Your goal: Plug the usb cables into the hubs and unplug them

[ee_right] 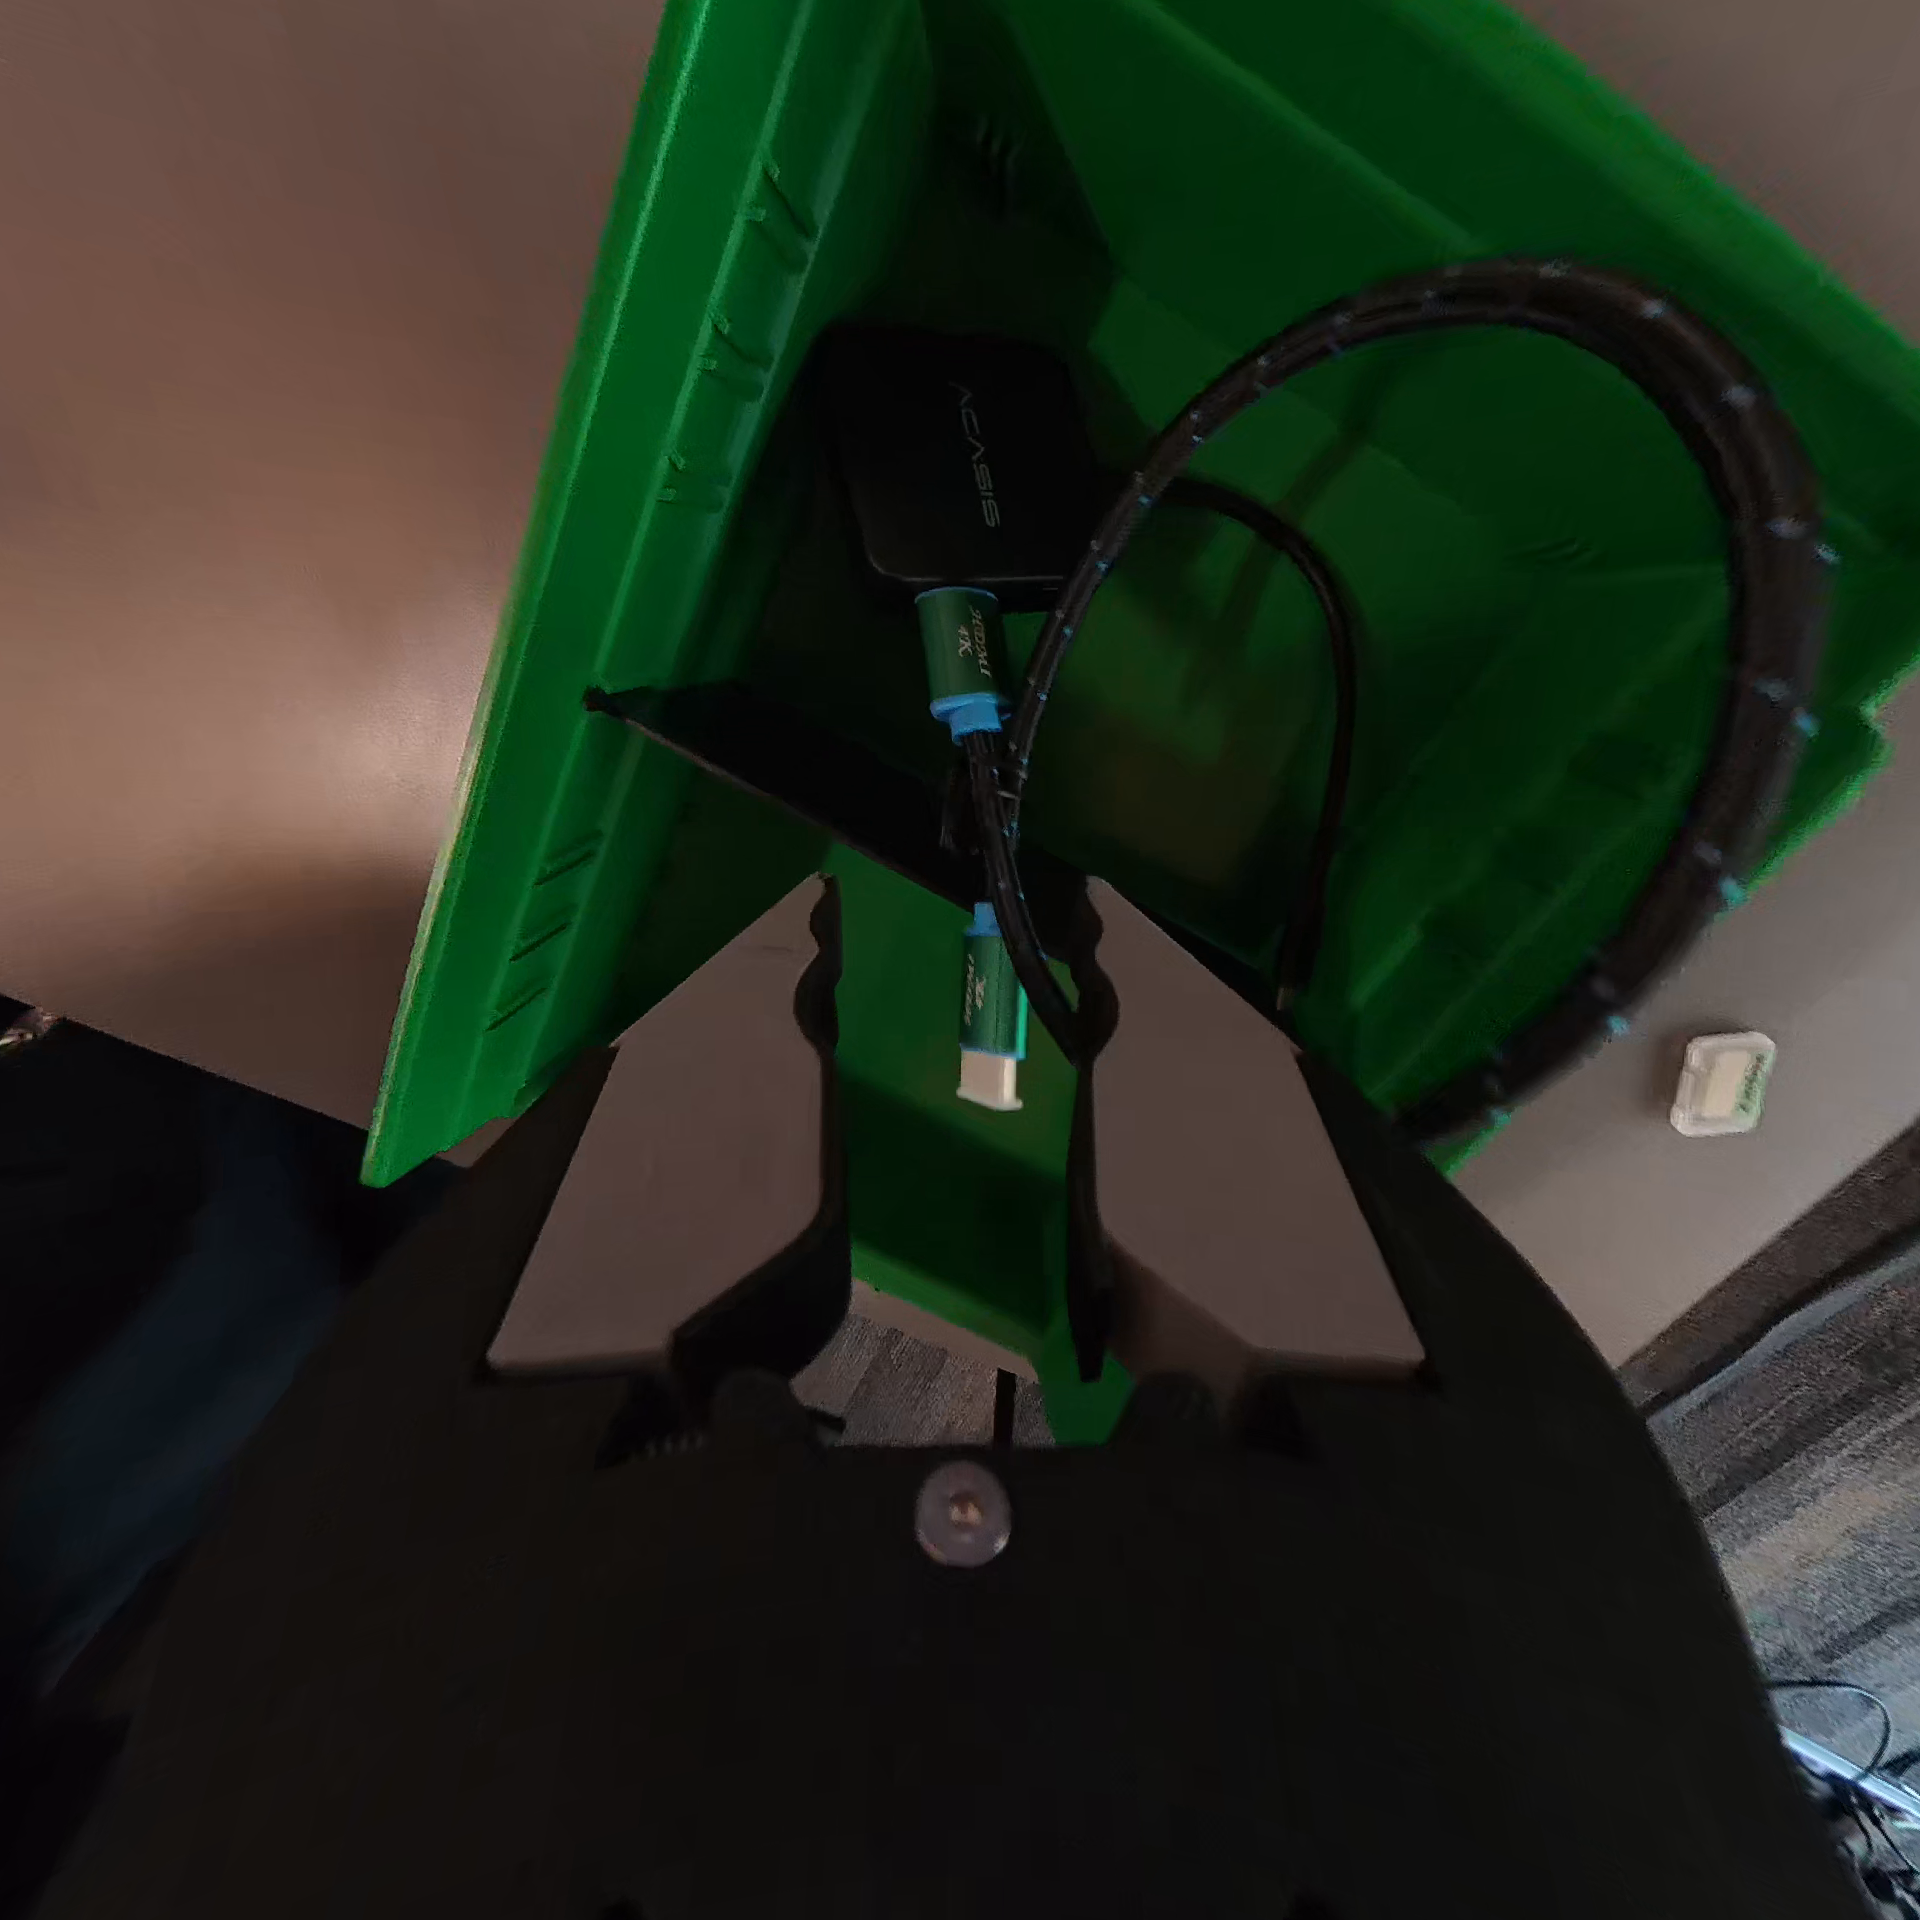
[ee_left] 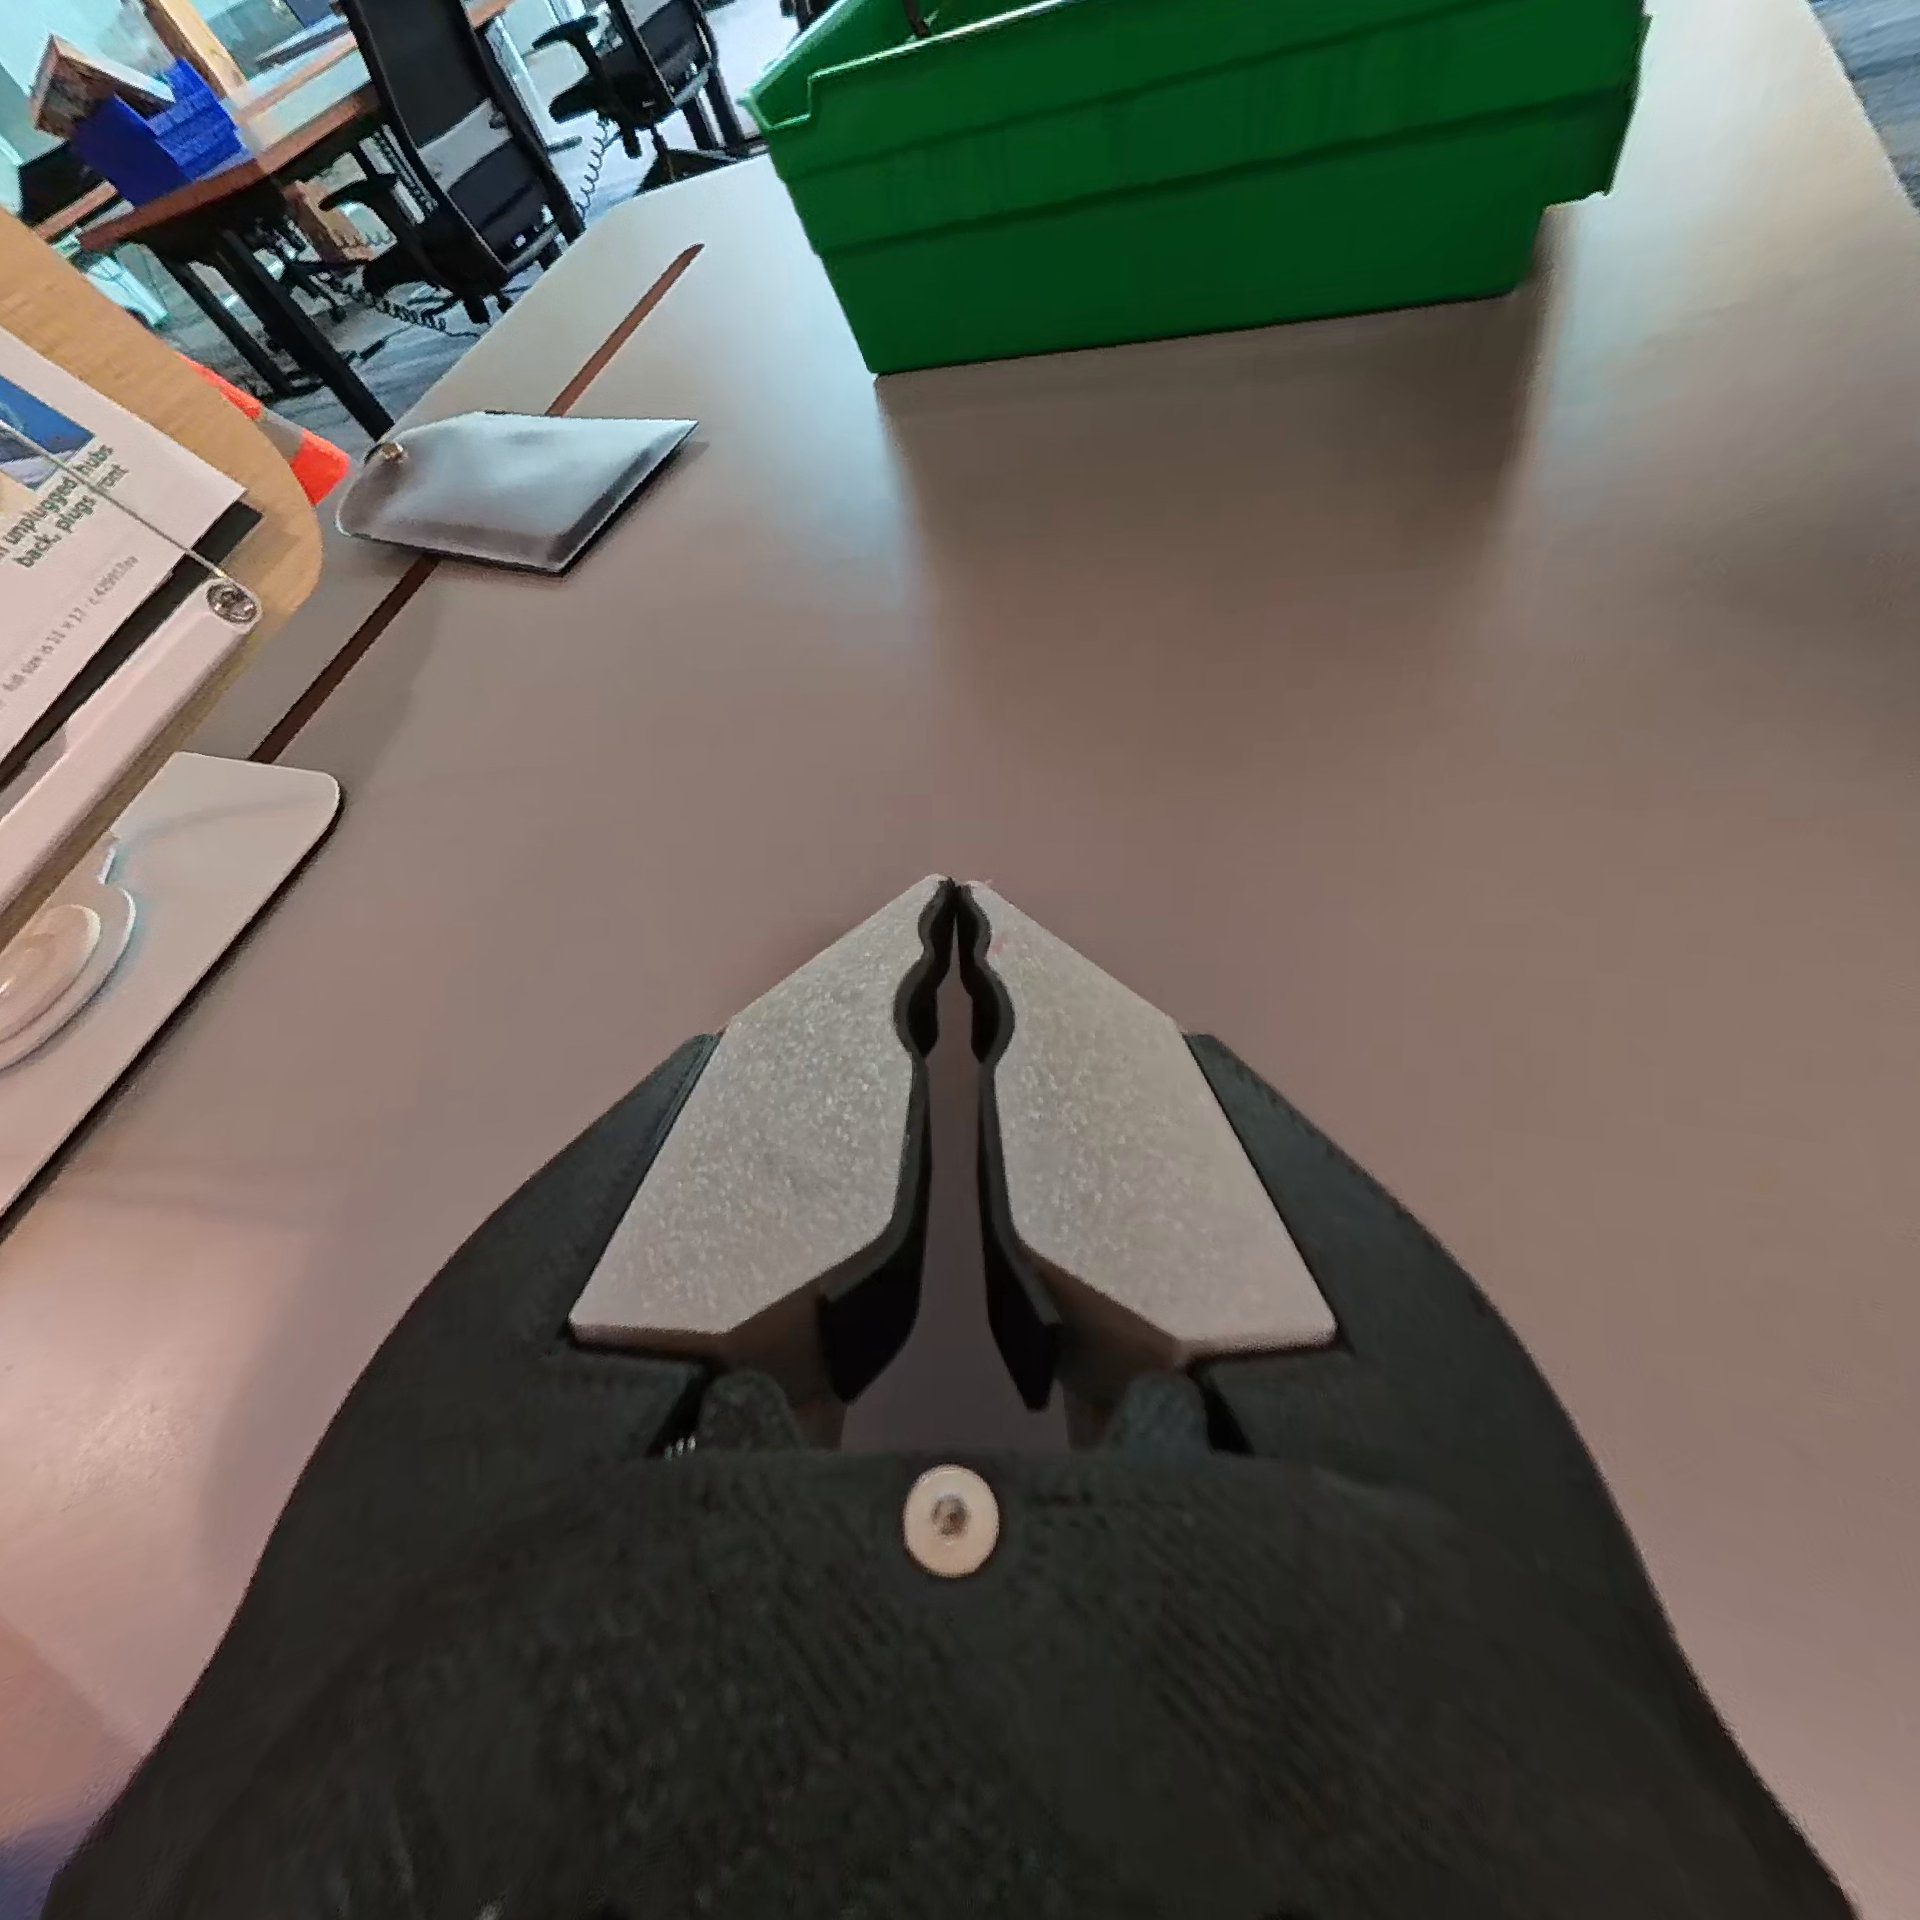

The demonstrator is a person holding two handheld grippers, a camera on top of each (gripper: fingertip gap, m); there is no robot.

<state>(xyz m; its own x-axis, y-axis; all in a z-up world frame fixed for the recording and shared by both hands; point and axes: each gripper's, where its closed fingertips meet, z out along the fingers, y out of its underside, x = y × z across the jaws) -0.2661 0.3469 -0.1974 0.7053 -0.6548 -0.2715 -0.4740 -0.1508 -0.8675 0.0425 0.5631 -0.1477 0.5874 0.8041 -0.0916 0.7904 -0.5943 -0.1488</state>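
Partly hidden: cable (ee_right: 1039,966) behind right tool (ee_right: 956,894).

Matte grey-brown tabletop (ee_left: 1247,727), wooden desks (ee_left: 260,197) and black office chairs (ee_left: 457,135) behind, grey carpet (ee_right: 1808,1403)

A bin (ee_right: 644,582) stood on the surface (ee_left: 1247,779). Inside it a divider (ee_right: 769,769) crossed the floor; beyond the divider lay a hub box (ee_right: 956,457) with a cable plug (ee_right: 961,655) against its near edge. The cable (ee_right: 1756,623) looped right over the bin's rim. A small case (ee_right: 1720,1083) lay on the surface right of the bin.
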